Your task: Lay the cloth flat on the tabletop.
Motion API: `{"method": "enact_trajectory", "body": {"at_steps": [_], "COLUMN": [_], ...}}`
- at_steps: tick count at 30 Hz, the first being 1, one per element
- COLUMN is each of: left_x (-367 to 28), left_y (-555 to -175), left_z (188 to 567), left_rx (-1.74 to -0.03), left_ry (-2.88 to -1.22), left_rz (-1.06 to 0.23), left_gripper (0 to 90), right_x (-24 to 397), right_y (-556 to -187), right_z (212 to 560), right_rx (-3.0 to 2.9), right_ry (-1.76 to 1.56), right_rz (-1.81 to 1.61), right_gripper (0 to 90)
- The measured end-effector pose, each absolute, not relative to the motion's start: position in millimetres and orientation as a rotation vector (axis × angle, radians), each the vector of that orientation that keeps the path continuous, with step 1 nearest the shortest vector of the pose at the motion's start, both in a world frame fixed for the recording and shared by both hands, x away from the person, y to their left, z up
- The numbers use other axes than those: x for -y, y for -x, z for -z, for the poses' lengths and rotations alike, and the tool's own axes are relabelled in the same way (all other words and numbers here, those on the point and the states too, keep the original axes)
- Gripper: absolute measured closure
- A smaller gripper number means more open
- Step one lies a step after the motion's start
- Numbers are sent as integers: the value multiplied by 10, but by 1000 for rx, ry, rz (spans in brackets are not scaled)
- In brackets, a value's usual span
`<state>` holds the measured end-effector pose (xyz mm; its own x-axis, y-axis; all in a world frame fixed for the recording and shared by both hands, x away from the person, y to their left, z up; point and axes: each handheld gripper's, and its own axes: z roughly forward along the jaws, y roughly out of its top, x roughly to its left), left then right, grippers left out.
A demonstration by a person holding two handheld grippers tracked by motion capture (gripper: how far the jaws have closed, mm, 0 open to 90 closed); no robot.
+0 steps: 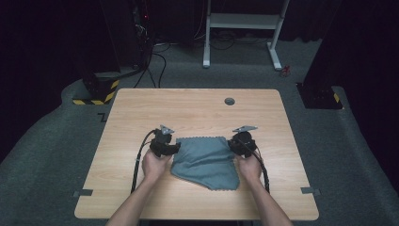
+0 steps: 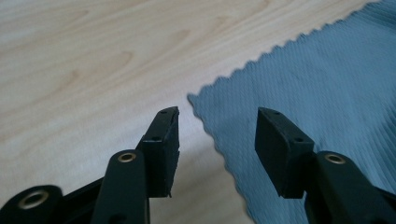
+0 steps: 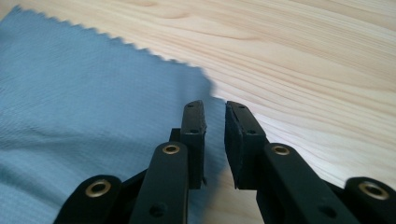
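- Cloth: grey-blue, ribbed weave, zigzag-cut edges; it lies on the counter near the person's side, its near part rumpled or perhaps folded over, which is hard to tell from the high view.
- Left tool: at the cloth's left far corner, jaws standing well apart with nothing between the pads. In the left gripper view the corner's scalloped edge runs under the gap, one jaw over bare wood, the other over cloth.
- Right tool: at the cloth's right far corner, jaws with only a narrow gap, holding nothing. In the right gripper view the cloth's corner lies under its tips.
- Around: a small round grommet near the counter's far edge, well apart from the cloth; grey tape tabs at the near corners.
- A white frame and black cables on the carpet beyond.
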<state>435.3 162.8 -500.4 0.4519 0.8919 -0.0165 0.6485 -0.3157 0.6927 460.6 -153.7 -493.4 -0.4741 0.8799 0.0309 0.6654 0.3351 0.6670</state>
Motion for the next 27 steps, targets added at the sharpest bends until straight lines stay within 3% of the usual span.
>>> {"method": "enact_trajectory", "body": {"at_steps": [6, 10, 15, 27], "left_x": [-1700, -1691, -1725, -1661], "left_y": [-4153, -4100, -4035, -4118], "left_z": [5155, 5180, 5263, 5243], "left_rx": [-1312, -1278, -1240, -1255], "left_ry": [-2055, -2065, -1997, -1997], "left_rz": [-470, -521, -574, -550], "left_gripper": [458, 437, 418, 465], "right_x": [1607, 1498, 1431, 1596], "right_y": [-4686, -4745, -4764, -4901], "right_z": [4990, 5067, 5068, 5068], "right_rx": [-2259, -2268, -2314, -2256], "right_ry": [-1429, -1427, -1361, -1409], "right_rz": [-880, -837, -787, -761], "right_gripper": [751, 740, 892, 891]}}
